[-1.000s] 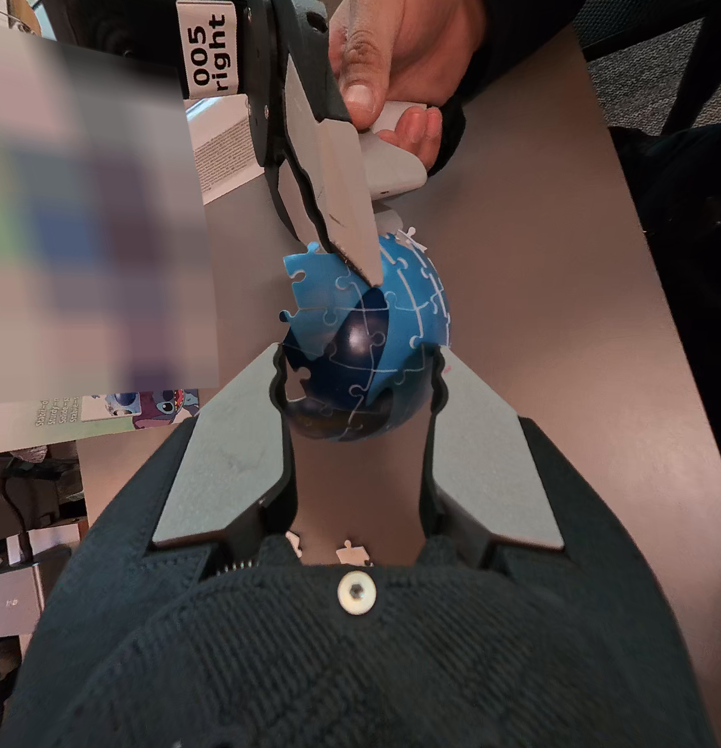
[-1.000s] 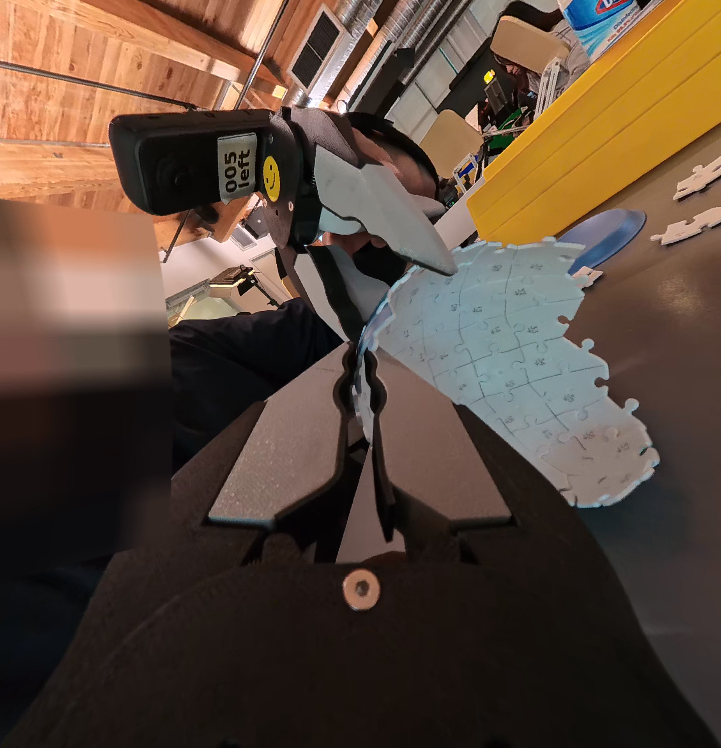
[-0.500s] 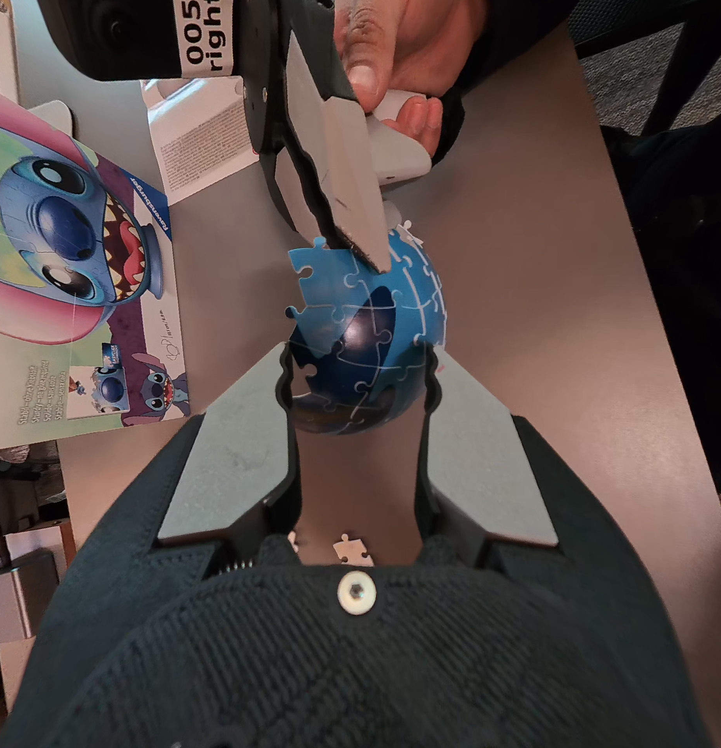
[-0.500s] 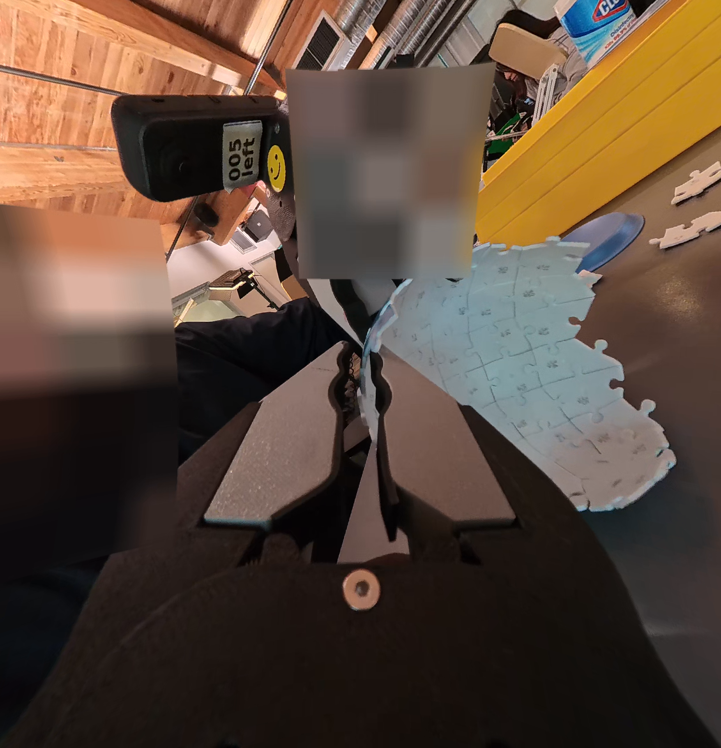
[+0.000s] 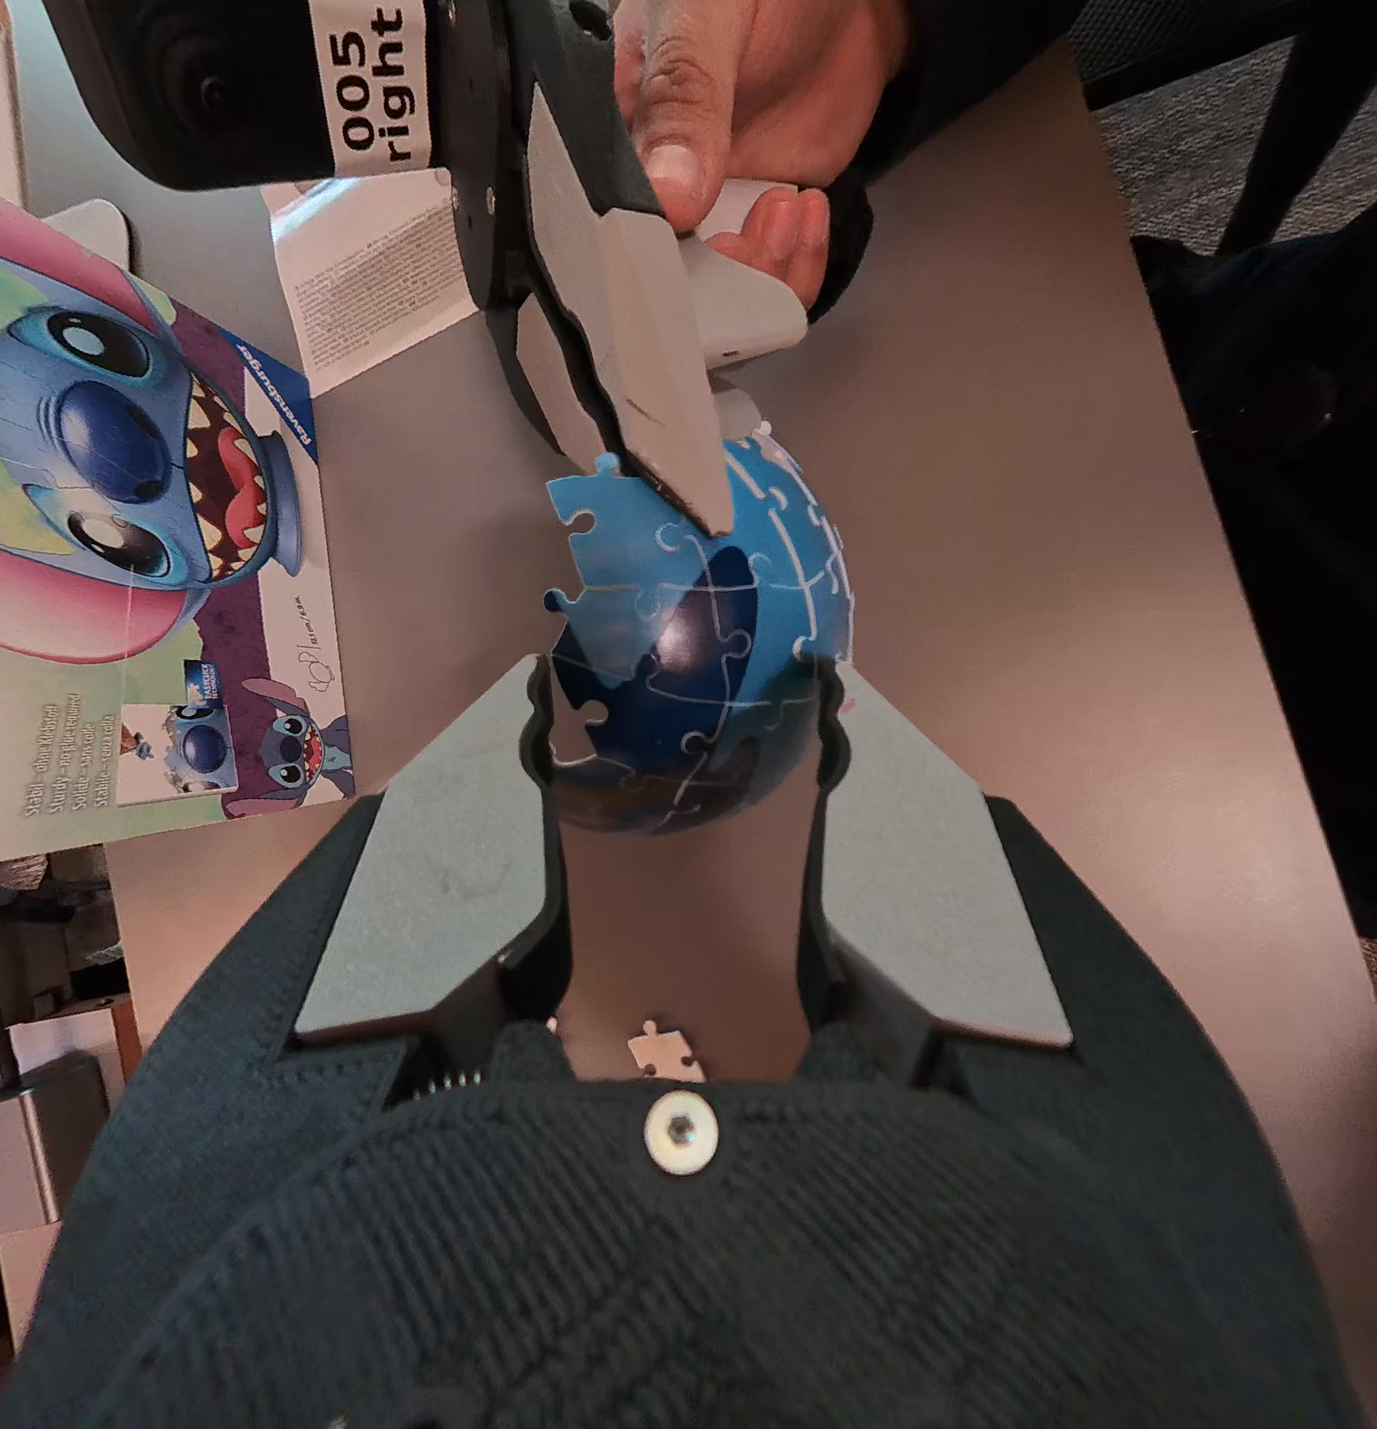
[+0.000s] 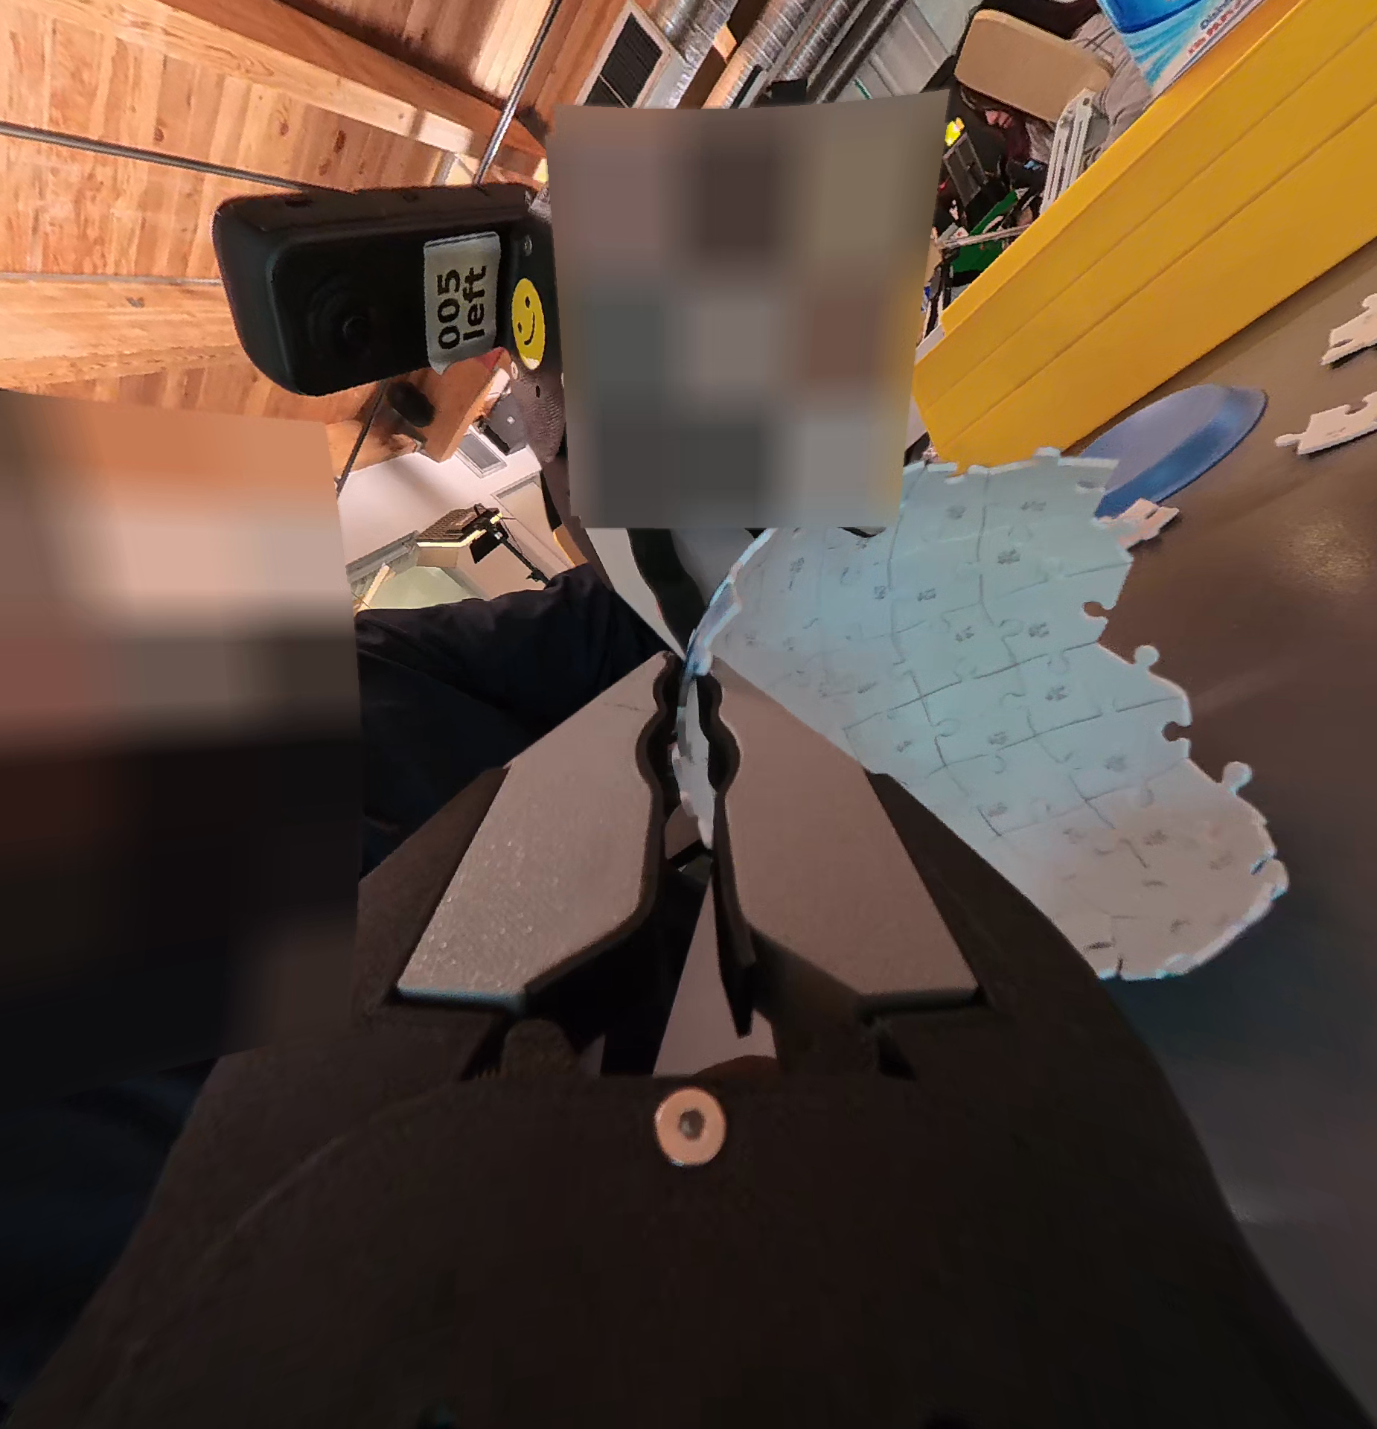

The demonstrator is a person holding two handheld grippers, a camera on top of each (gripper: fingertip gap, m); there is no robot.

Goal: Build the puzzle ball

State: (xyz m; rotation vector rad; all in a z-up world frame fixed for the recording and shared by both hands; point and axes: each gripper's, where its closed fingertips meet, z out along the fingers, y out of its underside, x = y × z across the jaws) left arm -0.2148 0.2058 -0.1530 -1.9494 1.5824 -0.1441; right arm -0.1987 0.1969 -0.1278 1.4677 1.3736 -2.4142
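Left wrist view: the left tool [image 5: 681,696] has its fingers spread around the half-built puzzle ball [image 5: 701,642], one finger at each flank, touching, cradling it just off the bench [image 5: 1056,619]. I'd call that steadying. Down from twelve o'clock comes the right tool [image 5: 674,495], pinched onto the ball's upper rim, the person's hand [image 5: 739,116] behind it. The picture box [image 5: 129,541] lies flat at nine o'clock, a printed sheet [image 5: 368,271] at eleven, and one loose piece [image 5: 662,1052] on the bench at six.

Right wrist view: the right tool's fingers [image 6: 562,835] clamp the shell's thin edge, the white inside spreading toward three o'clock. Likely a seam being pressed tight. At two o'clock: a blue dish [image 6: 1180,448], apparently empty, with loose pieces [image 6: 1358,379] beside it, not in it.
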